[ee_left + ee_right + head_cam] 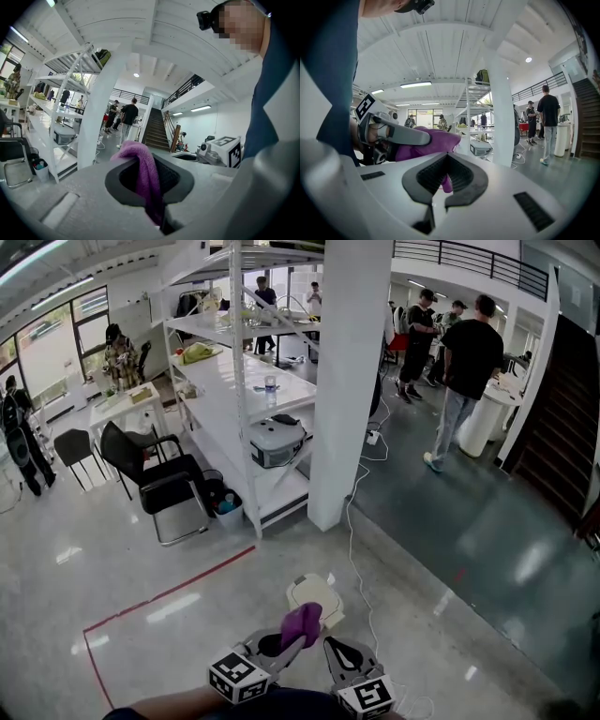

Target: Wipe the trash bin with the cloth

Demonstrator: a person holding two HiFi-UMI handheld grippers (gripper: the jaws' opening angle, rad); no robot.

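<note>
Cloth [302, 621] pinched in left tool [296, 641]; right tool [330, 645] clenched, empty, beside.

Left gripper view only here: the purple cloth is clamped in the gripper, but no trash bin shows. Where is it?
Observer: The trash bin stands on the floor just beyond the cloth, seen from the head view.
Operator: Touching yet?
Observer: Unclear; from above the cloth overlaps the bin's near edge.
Operator: Right gripper?
Observer: The right gripper is shut and empty, beside the left gripper.
</note>
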